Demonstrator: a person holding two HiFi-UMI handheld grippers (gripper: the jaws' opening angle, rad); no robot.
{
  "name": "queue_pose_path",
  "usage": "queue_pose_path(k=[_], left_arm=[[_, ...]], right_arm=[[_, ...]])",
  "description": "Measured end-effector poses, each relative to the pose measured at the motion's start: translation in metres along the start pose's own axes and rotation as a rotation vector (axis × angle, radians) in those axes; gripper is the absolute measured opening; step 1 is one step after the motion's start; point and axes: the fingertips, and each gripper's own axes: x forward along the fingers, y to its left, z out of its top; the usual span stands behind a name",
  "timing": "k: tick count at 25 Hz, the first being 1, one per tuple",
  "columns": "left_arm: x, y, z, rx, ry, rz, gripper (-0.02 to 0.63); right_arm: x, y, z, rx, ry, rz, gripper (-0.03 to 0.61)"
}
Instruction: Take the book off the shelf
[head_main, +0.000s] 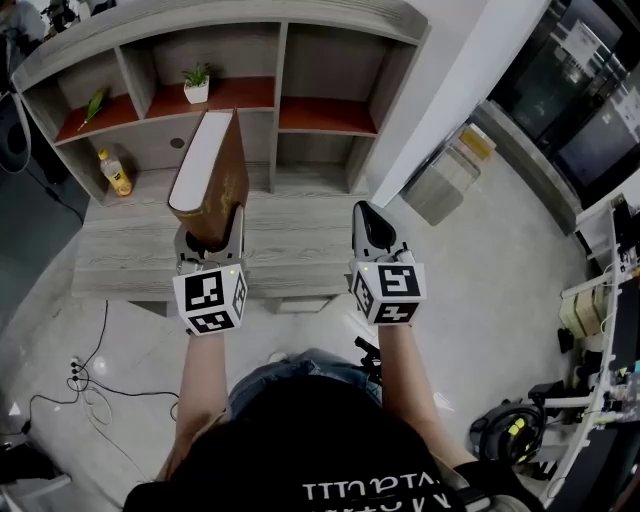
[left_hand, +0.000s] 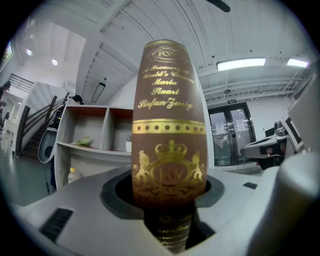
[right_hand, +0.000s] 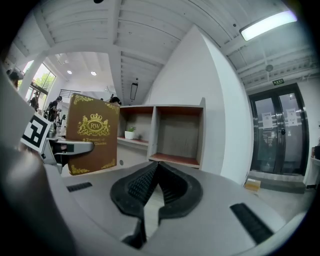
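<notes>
Left gripper (left_hand: 170, 210) jaws are clamping the brown book (left_hand: 169, 125) low on its spine edge. Book is standing upright, clear of the shelf (head_main: 330, 75), above the desk (head_main: 300, 255). Right gripper (right_hand: 150, 175) is riding pinched together, empty. Judgement: tall load, low grip, so lowering slowly and guarding against tilt.

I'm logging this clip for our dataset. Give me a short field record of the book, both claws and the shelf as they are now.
book: brown with gold print, upright, out of the shelf's compartments
left claw: shut on the book's lower end
right claw: shut, empty
shelf: holds a potted plant and a yellow bottle
</notes>
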Motion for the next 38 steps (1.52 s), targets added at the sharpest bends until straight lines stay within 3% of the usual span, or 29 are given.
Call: queue_pose_path(k=[17,38], left_arm=[[0.021,-0.046,-0.03,0.033,0.056,-0.019,0.232],[0.057,-0.061,0.009,0.089,0.01,-0.016,0.232]], right_arm=[[0.002,-0.032,-0.031,0.01,0.008,0.045,0.012],[0.004,-0.088,0.001,-0.002,-0.042,-0.003,0.011]])
